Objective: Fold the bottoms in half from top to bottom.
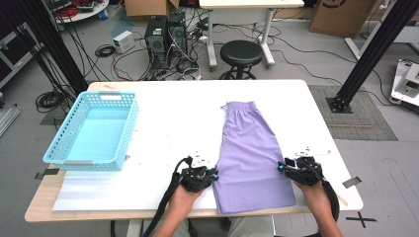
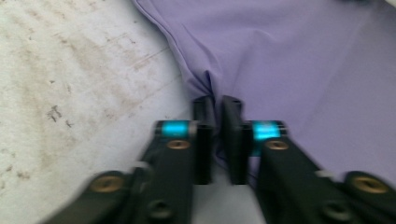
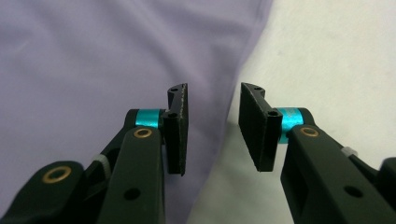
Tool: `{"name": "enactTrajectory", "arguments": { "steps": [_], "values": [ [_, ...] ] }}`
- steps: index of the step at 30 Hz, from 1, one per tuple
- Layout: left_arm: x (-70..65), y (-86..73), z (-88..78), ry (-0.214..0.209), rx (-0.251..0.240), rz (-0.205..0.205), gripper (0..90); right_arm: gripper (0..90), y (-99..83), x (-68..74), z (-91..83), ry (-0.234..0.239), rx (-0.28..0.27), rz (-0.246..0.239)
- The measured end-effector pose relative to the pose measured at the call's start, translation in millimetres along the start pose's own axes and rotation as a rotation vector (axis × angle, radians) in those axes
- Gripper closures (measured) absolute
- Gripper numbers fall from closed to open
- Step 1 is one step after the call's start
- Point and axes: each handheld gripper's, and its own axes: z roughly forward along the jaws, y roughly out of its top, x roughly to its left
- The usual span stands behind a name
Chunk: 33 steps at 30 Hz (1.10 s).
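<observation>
Purple shorts [image 1: 249, 148] lie flat on the white table [image 1: 173, 108], waistband at the far end, hem near the front edge. My left gripper [image 1: 216, 174] sits at their left edge near the hem. In the left gripper view its jaws [image 2: 218, 100] stand almost together, with a pucker of purple fabric [image 2: 289, 60] pinched between the pads. My right gripper [image 1: 281, 167] is at the shorts' right edge. In the right gripper view it [image 3: 213, 88] stands open above that edge, with purple cloth [image 3: 93, 56] to its left, bare table [image 3: 327, 46] to its right, and its pads pressing on nothing.
A light blue plastic basket [image 1: 130, 129] stands empty at the table's left side. Beyond the far edge are a black stool [image 1: 241, 52], computer towers [image 1: 165, 34] with cables, and black frame posts [image 1: 368, 54]. A person's hands hold both grippers at the front edge.
</observation>
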Motion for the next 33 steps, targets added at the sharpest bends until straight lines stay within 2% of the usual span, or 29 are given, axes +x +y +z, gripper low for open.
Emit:
{"name": "enactTrajectory", "arguments": {
  "steps": [1, 2, 3, 4, 5, 7, 10, 13, 18, 22, 24, 25, 26, 29, 33],
  "values": [
    [-0.6, 0.1, 0.0, 0.005, 0.002, 0.005, 87.8, 64.5, -1.2, 1.6, -0.3, -0.002, -0.003, 0.002],
    [-1.2, 0.1, -0.2, 0.009, 0.003, 0.014, 88.2, 70.1, -2.3, 2.5, -0.6, 0.001, -0.006, -0.001],
    [-0.8, -0.1, -0.5, 0.005, 0.002, 0.012, 88.5, 78.4, -3.0, 3.3, -1.2, 0.003, -0.007, -0.003],
    [0.4, -0.2, -1.0, -0.002, 0.005, 0.007, 88.7, 89.8, -4.1, 7.4, -2.2, 0.025, -0.003, -0.022],
    [0.8, -0.4, -1.2, -0.004, 0.004, 0.002, 88.8, 90.0, -4.0, 10.7, -3.2, 0.002, 0.006, -0.039],
    [2.7, -1.2, -3.0, -0.014, 0.005, 0.001, 88.8, 90.0, -3.4, 13.4, -4.2, -0.013, 0.014, -0.048],
    [5.4, -4.2, -7.1, -0.02, 0.004, -0.004, 88.8, 90.0, -5.3, 14.7, -6.7, 0.005, 0.017, -0.028],
    [8.4, -8.2, -12.8, -0.033, 0.005, -0.01, 88.8, 90.0, -8.4, 19.2, -9.6, 0.017, 0.02, -0.032],
    [12.4, -18.3, -26.6, -0.045, 0.01, -0.008, 88.8, 90.0, -15.7, 37.2, -16.6, 0.03, 0.022, -0.057],
    [9.5, -29.2, -37.9, -0.059, 0.005, -0.006, 88.7, 90.0, -22.4, 49.1, -22.7, 0.051, 0.026, -0.054],
    [7.1, -33.0, -41.6, -0.063, 0.002, -0.002, 88.6, 87.5, -23.6, 52.4, -26.3, 0.057, 0.025, -0.053],
    [6.1, -33.6, -43.2, -0.047, -0.018, -0.003, 88.1, 81.9, -23.4, 53.3, -27.6, 0.048, 0.019, -0.057],
    [7.0, -32.9, -44.2, -0.044, -0.026, -0.008, 82.5, 74.4, -21.5, 51.8, -30.1, 0.029, 0.0, -0.051],
    [11.3, -24.6, -42.7, -0.037, -0.066, -0.049, 62.4, 67.8, -14.1, 41.7, -30.3, 0.005, -0.036, -0.012],
    [13.8, -12.7, -31.4, -0.031, -0.06, -0.06, 59.8, 59.7, 2.4, 30.2, -15.3, -0.008, -0.052, 0.03]
  ]
}}
